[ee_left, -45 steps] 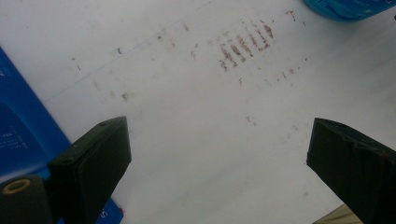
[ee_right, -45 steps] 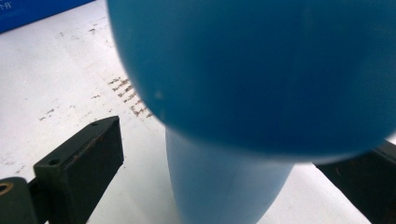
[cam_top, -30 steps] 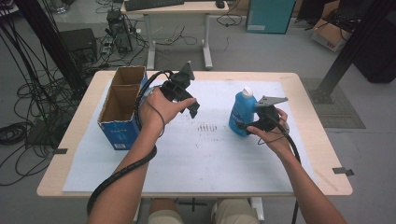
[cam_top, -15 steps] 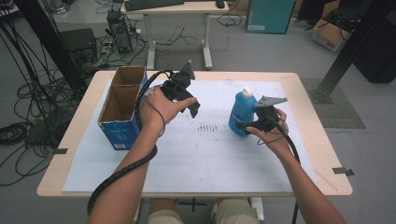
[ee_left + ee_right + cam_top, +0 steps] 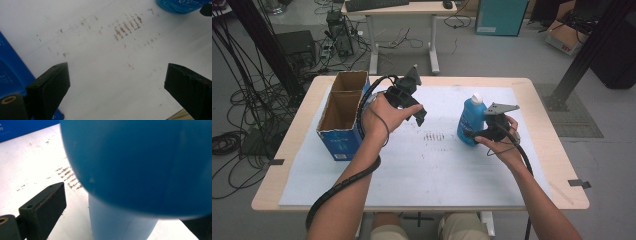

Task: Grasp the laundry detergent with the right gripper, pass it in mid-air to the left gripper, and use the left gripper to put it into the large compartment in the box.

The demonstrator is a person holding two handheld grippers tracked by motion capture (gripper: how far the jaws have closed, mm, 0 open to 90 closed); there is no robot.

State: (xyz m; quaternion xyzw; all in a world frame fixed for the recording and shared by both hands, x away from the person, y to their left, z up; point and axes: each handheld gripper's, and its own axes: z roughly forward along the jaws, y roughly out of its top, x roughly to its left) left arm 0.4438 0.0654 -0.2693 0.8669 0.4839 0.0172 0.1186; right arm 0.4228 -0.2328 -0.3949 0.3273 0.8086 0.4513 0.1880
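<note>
Blue bottle (image 5: 471,121): stands upright on the white sheet (image 5: 437,165) at about 3 o'clock from the tabletop's centre, white cap up; its base appears to rest on the sheet, so the tool beside it carries no weight yet.
Right tool (image 5: 479,131): sits at the bottle's lower body from the 4 o'clock side; in the right gripper view one black jaw stands clear of the blue wall with a gap, and the other jaw is hidden by the bottle, so I judge the jaws straddle the bottle without clamping it.
Why so low: a hold near the base would likely keep the tall bottle from tipping when lifted.
Left tool (image 5: 414,111): held above the sheet at about 10 o'clock from centre, its jaws spread wide with nothing between them, as the left gripper view makes plain; it seems parked out of the way, ready to help.
Cardboard box (image 5: 341,114): open-topped, two compartments, at 9 o'clock by the tabletop's left edge; a likely place for the bottle to go, though that is a guess.
Brown marks (image 5: 433,135): a patch of smudges between the two tools, on the sheet only.
Tabletop (image 5: 542,100): pale wood, showing around the sheet's border.
</note>
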